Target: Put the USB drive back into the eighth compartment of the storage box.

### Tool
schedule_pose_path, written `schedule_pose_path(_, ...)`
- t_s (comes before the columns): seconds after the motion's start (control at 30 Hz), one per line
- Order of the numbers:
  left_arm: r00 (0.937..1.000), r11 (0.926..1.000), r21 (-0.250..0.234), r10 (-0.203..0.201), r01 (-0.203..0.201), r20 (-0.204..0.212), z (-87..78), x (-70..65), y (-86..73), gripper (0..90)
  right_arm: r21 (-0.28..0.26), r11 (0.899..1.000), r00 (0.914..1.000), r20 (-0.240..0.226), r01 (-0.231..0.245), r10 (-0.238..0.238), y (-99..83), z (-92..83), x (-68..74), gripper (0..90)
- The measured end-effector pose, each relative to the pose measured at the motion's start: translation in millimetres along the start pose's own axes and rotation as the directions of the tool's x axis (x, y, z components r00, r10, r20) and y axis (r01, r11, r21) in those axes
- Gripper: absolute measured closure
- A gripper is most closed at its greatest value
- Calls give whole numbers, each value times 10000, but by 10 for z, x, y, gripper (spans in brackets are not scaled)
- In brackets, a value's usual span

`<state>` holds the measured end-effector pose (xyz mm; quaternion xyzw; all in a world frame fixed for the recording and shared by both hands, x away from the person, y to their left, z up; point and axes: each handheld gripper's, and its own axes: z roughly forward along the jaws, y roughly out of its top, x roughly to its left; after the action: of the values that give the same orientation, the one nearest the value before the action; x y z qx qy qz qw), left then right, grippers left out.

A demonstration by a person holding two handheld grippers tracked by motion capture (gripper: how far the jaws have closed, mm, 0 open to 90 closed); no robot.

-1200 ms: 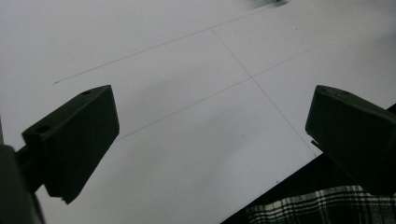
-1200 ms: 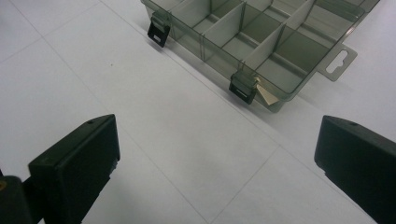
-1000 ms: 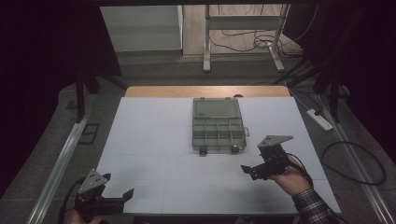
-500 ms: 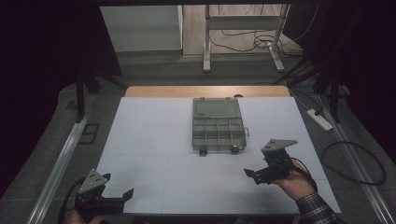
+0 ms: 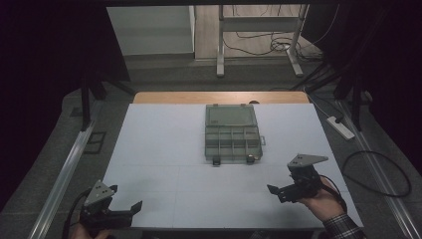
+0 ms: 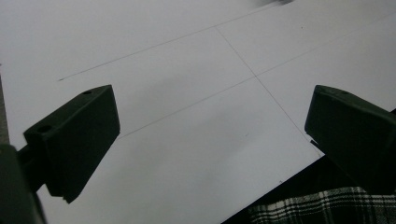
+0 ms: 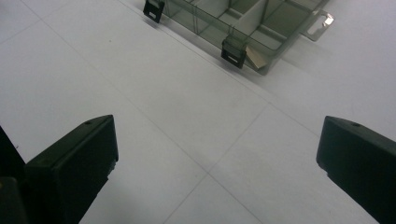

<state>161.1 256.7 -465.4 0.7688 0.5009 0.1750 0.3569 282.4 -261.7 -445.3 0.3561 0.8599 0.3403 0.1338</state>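
Right gripper [image 5: 284, 191]: jaws spread, holding nothing, drawing back toward the table's near edge, away from the compartment box [image 5: 232, 133]. Left gripper [image 5: 121, 211]: spread, idling. Box work probably finishing.

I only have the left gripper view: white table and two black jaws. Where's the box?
Observer: The compartment box sits mid-table, toward the far edge, ahead of both grippers.
Operator: Lid state?
Observer: Cannot tell; the right gripper view shows two black latches on its near edge.
Operator: Right gripper?
Observer: The right gripper is open, off the box's near right corner, holding nothing.
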Motion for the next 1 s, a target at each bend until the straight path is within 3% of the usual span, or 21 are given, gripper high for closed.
schedule_pose_path(1.0, 10000, 10000, 19, -6, 6, -9, 0, 1, -1, 35, -420, 9937, 9925, 606, -1037, 1062, -380, -343, -86, 0)
